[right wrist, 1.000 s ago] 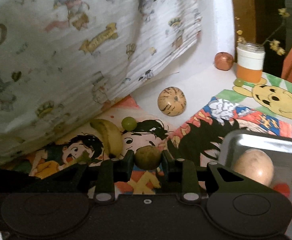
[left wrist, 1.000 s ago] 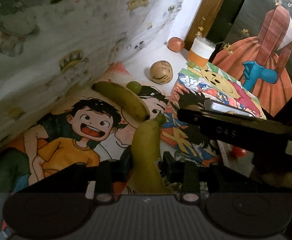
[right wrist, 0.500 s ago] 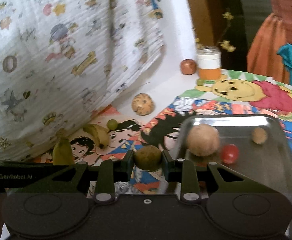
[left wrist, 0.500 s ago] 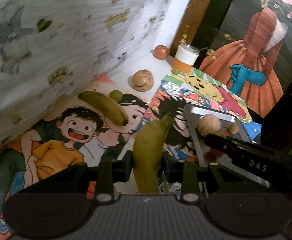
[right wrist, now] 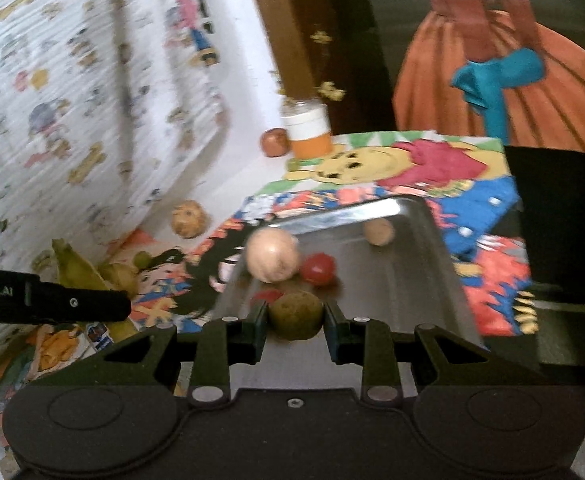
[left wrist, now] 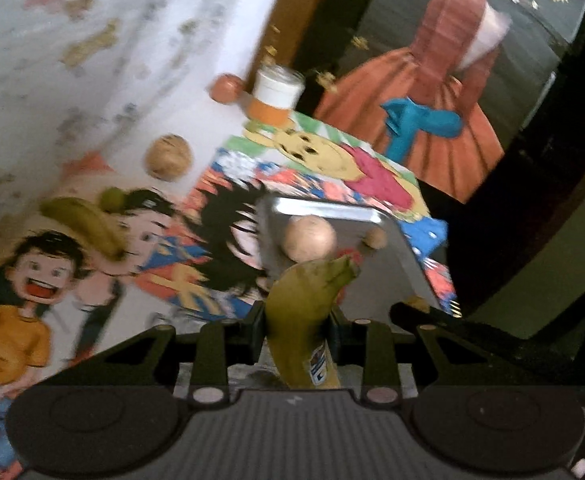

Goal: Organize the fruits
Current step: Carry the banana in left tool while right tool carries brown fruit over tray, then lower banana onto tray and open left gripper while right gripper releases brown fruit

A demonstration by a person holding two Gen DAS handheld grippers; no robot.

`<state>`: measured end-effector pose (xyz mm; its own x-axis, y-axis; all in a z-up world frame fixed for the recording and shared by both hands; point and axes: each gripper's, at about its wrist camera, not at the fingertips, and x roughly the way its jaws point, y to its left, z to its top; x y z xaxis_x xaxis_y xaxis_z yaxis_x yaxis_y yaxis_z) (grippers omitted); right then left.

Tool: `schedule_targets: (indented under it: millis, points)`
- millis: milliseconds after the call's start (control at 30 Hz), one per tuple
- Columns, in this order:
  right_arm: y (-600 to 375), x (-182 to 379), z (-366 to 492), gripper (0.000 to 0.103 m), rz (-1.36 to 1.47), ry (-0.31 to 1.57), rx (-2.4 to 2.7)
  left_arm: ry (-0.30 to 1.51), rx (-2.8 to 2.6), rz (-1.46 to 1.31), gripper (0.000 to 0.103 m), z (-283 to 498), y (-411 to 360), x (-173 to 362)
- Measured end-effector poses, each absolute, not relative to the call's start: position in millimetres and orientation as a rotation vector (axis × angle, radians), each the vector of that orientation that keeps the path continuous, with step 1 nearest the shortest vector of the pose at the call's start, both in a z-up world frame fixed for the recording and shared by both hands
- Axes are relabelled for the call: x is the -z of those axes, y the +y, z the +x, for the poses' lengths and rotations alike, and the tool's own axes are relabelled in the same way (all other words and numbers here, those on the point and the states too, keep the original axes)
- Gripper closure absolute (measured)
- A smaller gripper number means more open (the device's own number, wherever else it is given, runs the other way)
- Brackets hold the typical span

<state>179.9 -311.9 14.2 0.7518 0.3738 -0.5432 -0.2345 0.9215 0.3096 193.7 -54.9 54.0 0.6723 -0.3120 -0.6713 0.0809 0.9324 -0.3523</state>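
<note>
both grippers carry fruit at the metal tray (right wrist: 432, 240).
the left gripper (left wrist: 295, 322) pinches a green banana (left wrist: 304, 300) at the tray's near edge; the right gripper (right wrist: 295, 322) pinches a round greenish-brown fruit (right wrist: 295, 314) above the tray floor, near a pale round fruit (right wrist: 272, 260) and a red one (right wrist: 318, 269). another banana (left wrist: 84, 224) lies on the cartoon-printed tabletop (left wrist: 32, 280).

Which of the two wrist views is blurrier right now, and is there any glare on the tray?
Left wrist: the patterned curtain and orange-and-white jar are smeared, while the gripped green-yellow banana stays sharp. Right wrist: milder blur, with the pale round fruit streaked; bright glare lies along the far rim of the steel tray. Both views are dim and fisheye-bent.
</note>
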Motion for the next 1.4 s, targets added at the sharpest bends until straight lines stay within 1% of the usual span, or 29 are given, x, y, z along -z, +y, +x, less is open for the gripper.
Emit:
schedule_targets:
  millis: [233, 433, 867, 1400]
  points:
    - [-334.0, -0.5, 174.7, 0.071, 0.268, 0.653, -0.287, 0.904, 0.307, -0.292, 0.069, 217.0, -86.7, -39.4]
    - [-335.9, 6.9, 173.6, 0.071, 0.248, 0.651, -0.252, 0.929, 0.299, -0.297, 0.069, 235.5, -94.5, -31.3]
    - [-325.5, 15.5, 180.3, 0.071, 0.221, 0.673, -0.253, 0.964, 0.276, -0.354, 0.069, 261.9, -91.6, -6.8]
    - [-319.3, 19.9, 183.2, 0.070, 0.211, 0.682, -0.267, 0.971, 0.242, -0.373, 0.067, 265.3, -88.2, 0.9]
